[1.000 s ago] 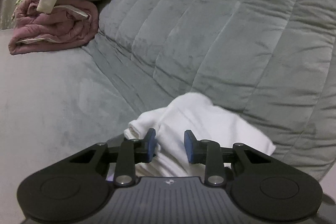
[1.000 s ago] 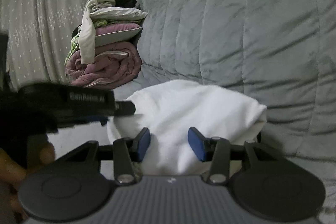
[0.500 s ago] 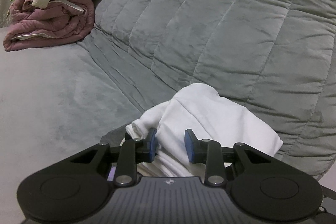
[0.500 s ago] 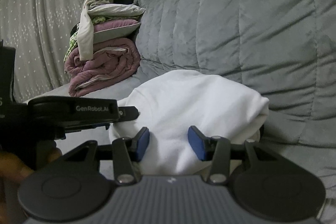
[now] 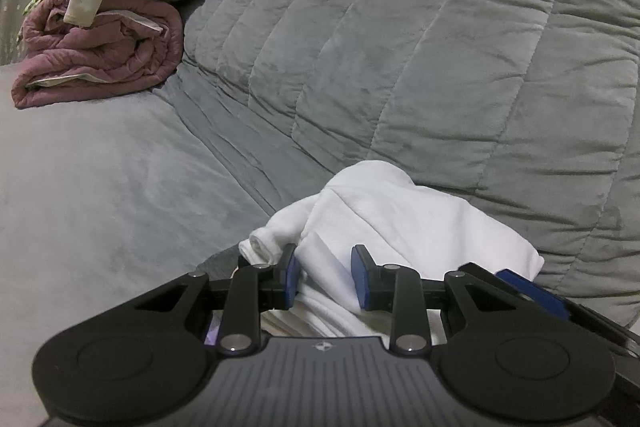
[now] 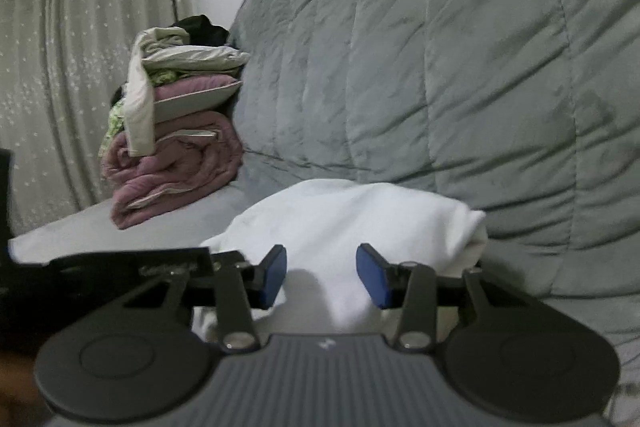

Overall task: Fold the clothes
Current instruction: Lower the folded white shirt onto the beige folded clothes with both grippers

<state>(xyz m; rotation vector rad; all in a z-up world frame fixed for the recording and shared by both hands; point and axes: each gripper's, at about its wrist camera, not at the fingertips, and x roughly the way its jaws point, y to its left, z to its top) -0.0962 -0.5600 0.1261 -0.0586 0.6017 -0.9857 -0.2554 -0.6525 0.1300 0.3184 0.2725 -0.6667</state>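
A grey quilted sofa (image 5: pixel 440 67) fills my view. The white garment (image 5: pixel 400 219) lies bunched on the seat against the backrest, just ahead of both tongs. If I lift it carelessly, I think the loose folds can slip apart. My left tongs (image 5: pixel 324 277) and right tongs (image 6: pixel 322 275) stand partly open around the cloth and grip nothing. A pile of bedding (image 5: pixel 104 39) sits far left.

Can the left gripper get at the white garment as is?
Probably yes: the left gripper is open, with the white garment bunched right between its fingers and nothing in front of it.
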